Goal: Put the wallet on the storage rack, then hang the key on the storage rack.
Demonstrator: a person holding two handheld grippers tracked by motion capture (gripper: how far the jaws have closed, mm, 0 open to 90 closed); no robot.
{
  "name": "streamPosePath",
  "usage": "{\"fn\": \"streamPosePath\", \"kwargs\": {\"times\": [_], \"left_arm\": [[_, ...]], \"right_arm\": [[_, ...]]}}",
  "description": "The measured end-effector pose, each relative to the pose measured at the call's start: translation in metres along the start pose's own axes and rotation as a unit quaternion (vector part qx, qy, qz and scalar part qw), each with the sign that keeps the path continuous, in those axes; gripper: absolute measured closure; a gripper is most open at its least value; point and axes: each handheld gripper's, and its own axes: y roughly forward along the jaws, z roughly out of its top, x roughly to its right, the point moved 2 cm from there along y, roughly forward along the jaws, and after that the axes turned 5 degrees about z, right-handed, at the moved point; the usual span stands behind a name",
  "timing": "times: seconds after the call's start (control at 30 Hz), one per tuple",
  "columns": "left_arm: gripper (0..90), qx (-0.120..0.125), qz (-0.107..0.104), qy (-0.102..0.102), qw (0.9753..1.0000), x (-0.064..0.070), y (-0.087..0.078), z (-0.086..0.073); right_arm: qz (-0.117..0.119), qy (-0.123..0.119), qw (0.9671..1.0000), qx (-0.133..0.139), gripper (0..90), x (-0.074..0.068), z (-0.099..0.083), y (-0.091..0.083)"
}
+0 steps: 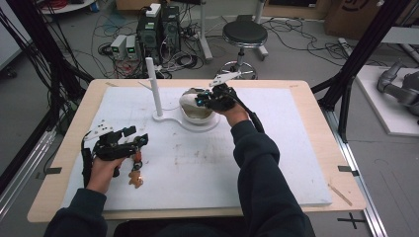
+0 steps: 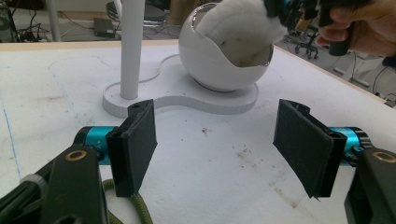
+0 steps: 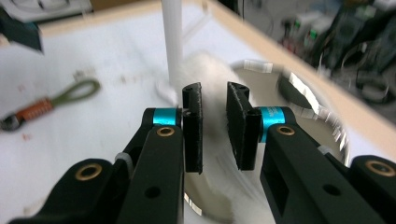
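Note:
A white ball-shaped bowl stands on a flat white base beside a thin upright post. A white fluffy plush sits in the bowl's opening. My right gripper is over the bowl, its jaws close together with the plush pinched between them. My left gripper rests low at the mat's front left, jaws wide open and nothing between them. A keychain with an olive cord loop, orange wrap and brown charm lies just under it.
A white foam mat covers most of the wooden table. Beyond the far edge are a round stool, computer boxes and cables on the floor. A black frame leg rises at the right.

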Motion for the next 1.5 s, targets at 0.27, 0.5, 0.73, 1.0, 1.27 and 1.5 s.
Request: {"fn": "streamPosePath", "kwargs": {"times": [0.27,0.5,0.73,1.0,1.27,1.5], "left_arm": [[29.6,0.002,0.007,0.000,1.0000,-0.001,-0.001,0.000],[20.7,0.003,0.031,-0.004,0.9995,-0.004,0.000,0.002],[17.4,-0.004,0.046,0.009,0.9989,-0.005,0.003,0.002],[17.7,-0.010,0.053,0.010,0.9985,-0.007,0.003,0.002],[18.7,-0.009,0.051,0.009,0.9986,-0.005,0.001,0.001],[18.8,-0.007,0.051,0.008,0.9987,-0.005,0.001,0.002]], "right_arm": [[-0.024,0.005,0.9988,0.042,49.3,-0.008,-0.006,-0.034],[-0.096,0.014,0.9950,0.026,34.1,-0.020,-0.043,-0.080],[-0.134,0.062,0.9890,0.010,23.1,-0.029,-0.105,-0.114],[-0.154,0.108,0.9822,0.011,21.9,-0.029,-0.153,-0.131],[-0.162,0.108,0.9806,0.019,22.5,-0.029,-0.155,-0.135],[-0.170,0.104,0.9796,0.030,22.7,-0.030,-0.154,-0.139]]}}
